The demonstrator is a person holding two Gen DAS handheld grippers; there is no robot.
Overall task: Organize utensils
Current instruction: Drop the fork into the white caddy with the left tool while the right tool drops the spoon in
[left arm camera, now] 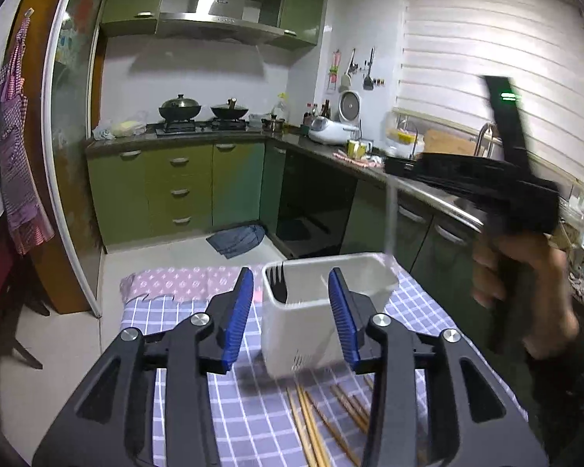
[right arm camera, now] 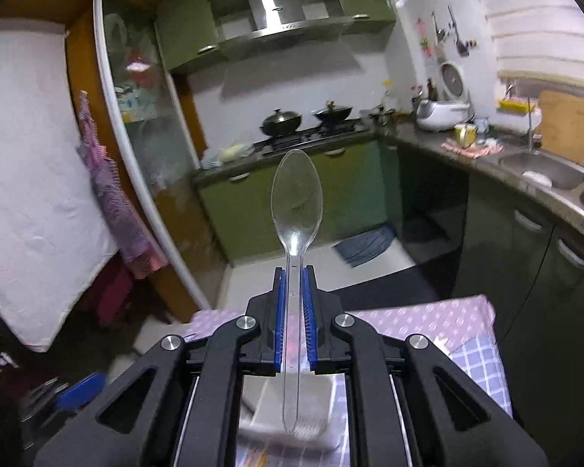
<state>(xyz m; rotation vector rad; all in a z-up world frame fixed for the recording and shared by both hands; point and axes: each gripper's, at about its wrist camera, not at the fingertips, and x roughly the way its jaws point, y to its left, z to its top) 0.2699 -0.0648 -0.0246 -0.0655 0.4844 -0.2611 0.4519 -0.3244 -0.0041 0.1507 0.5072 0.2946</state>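
Clear plastic spoon (right arm camera: pixel 296 210) clamped between right fingers (right arm camera: pixel 306 311); left fingers (left arm camera: pixel 240 311) apart, empty.

Checked cloth-covered table (left arm camera: pixel 229 404), white utensil holder (left arm camera: pixel 299 334) standing on it, wooden chopsticks (left arm camera: pixel 311 424) lying beside

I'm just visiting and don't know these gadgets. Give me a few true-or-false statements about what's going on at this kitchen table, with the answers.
1. The right gripper is clamped on a clear plastic spoon. True.
2. The left gripper grips the white utensil holder. False: its blue pads stand apart on either side of the holder, not pressing on it.
3. A black fork stands in the holder. True.
4. The wooden chopsticks are already inside the holder. False: they lie on the checked tablecloth in front of it.
5. The spoon's bowl points away from the right gripper. True.
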